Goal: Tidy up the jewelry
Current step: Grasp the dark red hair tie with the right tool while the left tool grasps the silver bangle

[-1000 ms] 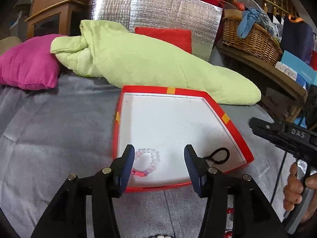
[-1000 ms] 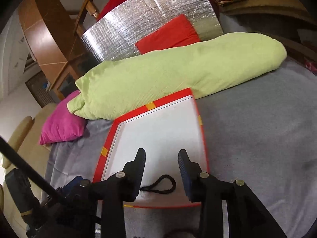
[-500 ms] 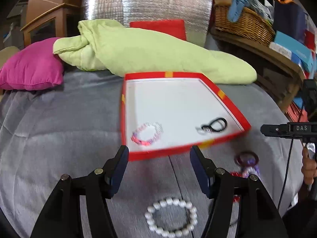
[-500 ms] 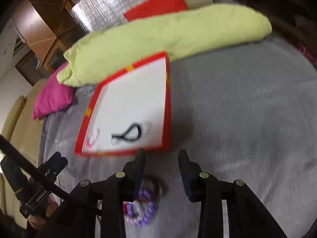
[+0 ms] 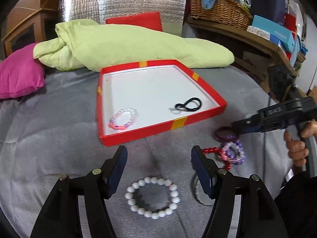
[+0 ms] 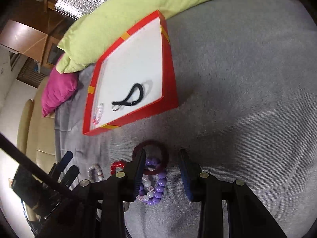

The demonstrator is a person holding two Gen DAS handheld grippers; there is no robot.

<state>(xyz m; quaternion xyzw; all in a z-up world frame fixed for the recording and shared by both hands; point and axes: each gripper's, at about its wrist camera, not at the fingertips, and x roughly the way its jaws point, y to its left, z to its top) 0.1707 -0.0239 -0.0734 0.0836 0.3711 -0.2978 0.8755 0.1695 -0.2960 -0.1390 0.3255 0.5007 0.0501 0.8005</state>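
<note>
A red tray [image 5: 178, 122] with a white floor lies on the grey cover; it holds a pink bead bracelet [image 5: 123, 119] and a black cord loop [image 5: 188, 104]. The tray also shows in the right wrist view [image 6: 168, 73]. My left gripper [image 5: 159, 156] is open, above a white pearl bracelet [image 5: 152, 197]. My right gripper [image 6: 162, 158] is open over a dark red ring [image 6: 156, 148] and a purple bead bracelet [image 6: 156, 188]. A red bead bracelet [image 6: 117, 165] and a pale bead bracelet [image 6: 96, 172] lie to its left.
A lime green duvet [image 5: 128, 45] and a magenta pillow [image 5: 17, 71] lie behind the tray. A silver foil panel [image 5: 122, 6] stands at the back. A wicker basket [image 5: 218, 10] and boxes sit on a shelf at the right.
Both grippers have pulled back from the tray toward me. The loose bracelets on the cover have come into view under them. The pink bracelet and black cord stay in the tray.
</note>
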